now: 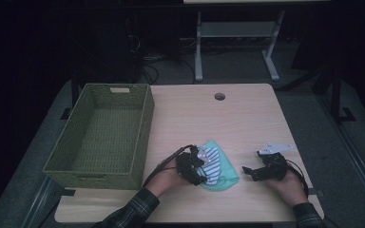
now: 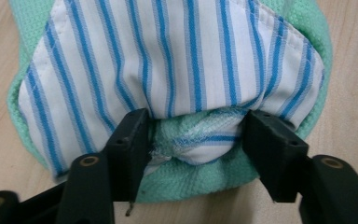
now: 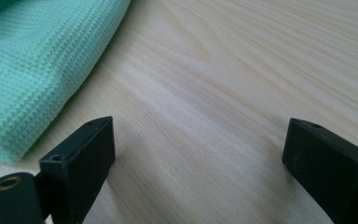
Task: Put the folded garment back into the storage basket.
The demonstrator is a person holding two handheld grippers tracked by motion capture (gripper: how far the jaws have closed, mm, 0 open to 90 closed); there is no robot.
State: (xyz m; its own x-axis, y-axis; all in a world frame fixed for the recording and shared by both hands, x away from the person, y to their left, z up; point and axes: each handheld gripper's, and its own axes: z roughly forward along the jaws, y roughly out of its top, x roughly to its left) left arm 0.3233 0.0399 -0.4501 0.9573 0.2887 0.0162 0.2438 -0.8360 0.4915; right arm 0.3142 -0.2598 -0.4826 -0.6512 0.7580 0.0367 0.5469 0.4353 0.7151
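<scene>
Left gripper [image 2: 196, 140] jaws apart, straddling a bunched fold of striped cloth [image 2: 168, 60] and green cloth [image 2: 200, 175]. Striped cloth lies on the green one; both on the wood table [image 2: 349, 70].

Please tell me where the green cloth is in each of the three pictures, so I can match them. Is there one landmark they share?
High view: the green cloth lies at the table's near middle, under the striped cloth, between the two grippers.
Left gripper view: it frames the striped cloth, along the top and sides and below between the open jaws.
Right gripper view: upper left corner, left of the open jaws.
Shared landmark: the light wooden table.
</scene>
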